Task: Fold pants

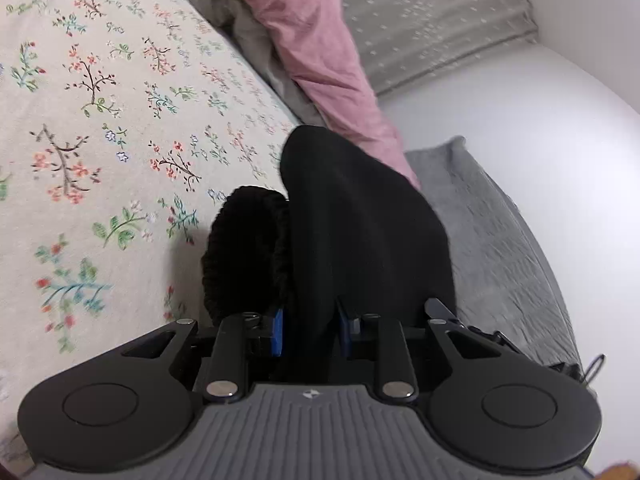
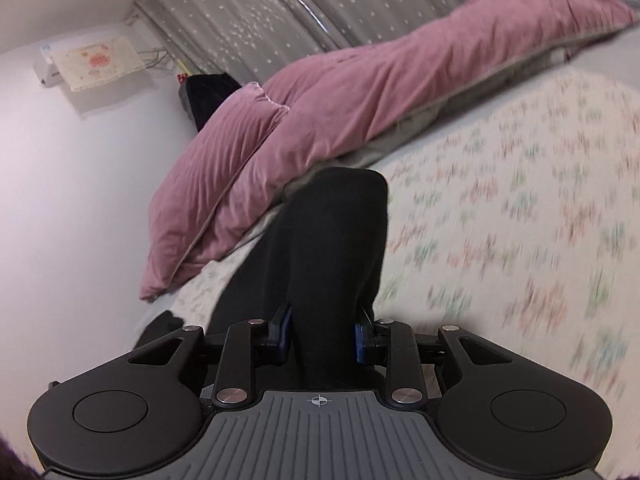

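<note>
The black pants (image 1: 360,232) hang bunched over my left gripper (image 1: 310,332), which is shut on the cloth between its blue pads; a ribbed cuff or waistband (image 1: 244,252) bulges to the left of it. In the right wrist view my right gripper (image 2: 323,330) is shut on another part of the black pants (image 2: 336,240), and the cloth stands up in front of the camera and trails down to the left. Both grippers hold the pants above the floral bedsheet (image 1: 100,120). The fingertips are hidden by cloth.
A pink quilt (image 2: 340,108) lies along the far side of the bed (image 2: 520,200), with grey starred curtains (image 2: 260,12) behind. A grey blanket (image 1: 492,232) lies at the right in the left wrist view. White wall (image 2: 60,200) borders the bed.
</note>
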### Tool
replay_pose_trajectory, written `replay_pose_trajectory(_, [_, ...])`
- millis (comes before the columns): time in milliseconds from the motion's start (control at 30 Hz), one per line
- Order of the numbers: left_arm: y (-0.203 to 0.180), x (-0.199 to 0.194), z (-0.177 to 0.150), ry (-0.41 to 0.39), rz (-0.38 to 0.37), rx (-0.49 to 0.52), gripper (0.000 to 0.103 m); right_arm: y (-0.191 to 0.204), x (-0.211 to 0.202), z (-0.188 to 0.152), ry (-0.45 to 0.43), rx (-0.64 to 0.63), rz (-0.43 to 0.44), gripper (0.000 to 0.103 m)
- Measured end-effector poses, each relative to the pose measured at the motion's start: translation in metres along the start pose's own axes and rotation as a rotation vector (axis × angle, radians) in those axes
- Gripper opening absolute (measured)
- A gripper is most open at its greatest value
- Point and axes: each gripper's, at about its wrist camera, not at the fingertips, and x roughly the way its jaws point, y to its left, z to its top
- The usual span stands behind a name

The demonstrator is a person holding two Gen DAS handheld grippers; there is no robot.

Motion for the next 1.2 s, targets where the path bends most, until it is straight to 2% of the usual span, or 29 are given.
replay_pose_trajectory(67, [-0.002,0.012,0.000,-0.033,0.103,0.038,0.051,-0.009,0.008,0.009,0.019,-0.016,-0.044,0.033])
replay_pose_trajectory(100, [-0.002,0.017,0.001,-0.056,0.173,0.070,0.056,-0.015,0.014,0.011,0.039,-0.013,-0.073,0.036])
replay_pose_trajectory(133, [-0.001,0.019,0.001,-0.073,0.214,0.105,0.072,-0.020,0.019,0.010,0.055,-0.010,-0.109,0.038])
replay_pose_trajectory(200, [0.001,0.021,0.002,-0.094,0.257,0.133,0.084,-0.030,0.027,0.004,0.095,-0.028,-0.205,0.046])
replay_pose_trajectory(267, [0.000,0.022,0.003,-0.091,0.252,0.116,0.084,-0.037,0.029,-0.005,0.132,-0.056,-0.267,0.047])
replay_pose_trajectory(300, [-0.003,0.020,0.003,-0.094,0.253,0.108,0.084,-0.041,0.026,-0.009,0.139,-0.056,-0.257,0.048])
replay_pose_trajectory(400, [-0.010,0.016,0.004,-0.107,0.260,0.106,0.083,-0.047,0.014,-0.017,0.140,-0.033,-0.228,0.057])
replay_pose_trajectory(467, [-0.018,0.009,0.003,-0.112,0.273,0.124,0.084,-0.047,0.005,-0.015,0.138,-0.012,-0.218,0.058])
replay_pose_trajectory(567, [-0.033,0.010,-0.005,-0.073,0.341,0.197,0.086,-0.040,-0.008,-0.015,0.129,-0.017,-0.217,0.069])
replay_pose_trajectory(667, [-0.048,-0.001,-0.021,-0.027,0.452,0.304,0.089,-0.032,-0.018,-0.016,0.154,-0.061,-0.241,0.070])
replay_pose_trajectory(733, [-0.054,-0.007,-0.030,-0.018,0.488,0.331,0.093,-0.021,-0.030,-0.017,0.142,-0.115,-0.268,0.078])
replay_pose_trajectory(800, [-0.060,-0.017,-0.039,-0.016,0.515,0.337,0.099,-0.010,-0.044,-0.020,0.110,-0.166,-0.291,0.091])
replay_pose_trajectory(833, [-0.063,-0.022,-0.044,-0.019,0.527,0.348,0.103,-0.006,-0.050,-0.021,0.096,-0.182,-0.301,0.092])
replay_pose_trajectory(1000, [-0.085,-0.039,-0.074,-0.039,0.631,0.405,0.103,0.013,-0.082,-0.034,0.059,-0.252,-0.345,0.099])
replay_pose_trajectory(1100, [-0.098,-0.045,-0.093,-0.043,0.690,0.428,0.103,0.021,-0.096,-0.048,0.046,-0.300,-0.400,0.101])
replay_pose_trajectory(1200, [-0.111,-0.051,-0.112,-0.040,0.711,0.464,0.103,0.023,-0.103,-0.060,0.056,-0.318,-0.445,0.103])
